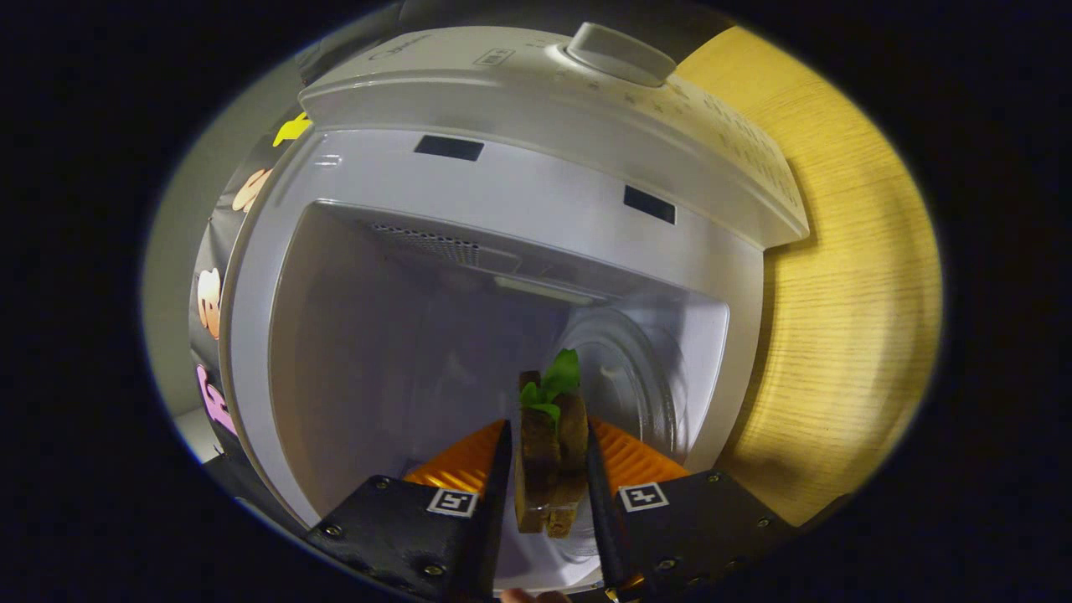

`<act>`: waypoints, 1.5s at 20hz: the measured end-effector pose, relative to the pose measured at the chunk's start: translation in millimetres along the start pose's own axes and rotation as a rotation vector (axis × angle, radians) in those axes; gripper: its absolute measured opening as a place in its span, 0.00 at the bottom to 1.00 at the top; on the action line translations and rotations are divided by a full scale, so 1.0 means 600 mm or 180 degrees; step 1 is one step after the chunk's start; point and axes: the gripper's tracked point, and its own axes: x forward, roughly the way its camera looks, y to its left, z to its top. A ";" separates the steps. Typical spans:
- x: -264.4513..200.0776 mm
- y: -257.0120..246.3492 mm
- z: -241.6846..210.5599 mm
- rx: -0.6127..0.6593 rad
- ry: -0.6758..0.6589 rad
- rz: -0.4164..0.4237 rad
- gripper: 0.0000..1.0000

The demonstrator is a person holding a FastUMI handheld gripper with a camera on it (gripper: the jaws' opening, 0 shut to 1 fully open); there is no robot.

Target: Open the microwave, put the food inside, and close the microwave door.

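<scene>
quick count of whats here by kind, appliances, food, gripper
appliances: 1, the open microwave
food: 1, the sandwich with green leaf, clamped between the gripper's fingers
gripper: 1, shut on the sandwich
total: 3

A staged kitchen corner inside a recording booth; a white microwave [536, 209] with its cavity open stands on a pale wood-grain tabletop [846, 318]; black cloth wall [219, 268] hangs close behind, grey panel beside it.

Tongs [548, 456] level, fingers clamped on load
</scene>
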 end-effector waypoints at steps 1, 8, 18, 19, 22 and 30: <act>-0.003 -0.002 0.005 -0.0080 0.0022 -0.0033 0.55; -0.027 -0.016 0.018 -0.0474 0.0236 -0.0114 0.71; -0.097 -0.005 0.038 -0.1530 0.0491 -0.0119 0.71; -0.106 -0.009 0.034 -0.1649 0.0564 -0.0128 0.71; -0.147 -0.011 0.018 -0.1960 0.0776 -0.0034 0.79; -0.258 -0.011 0.041 -0.2971 0.0853 0.0220 0.79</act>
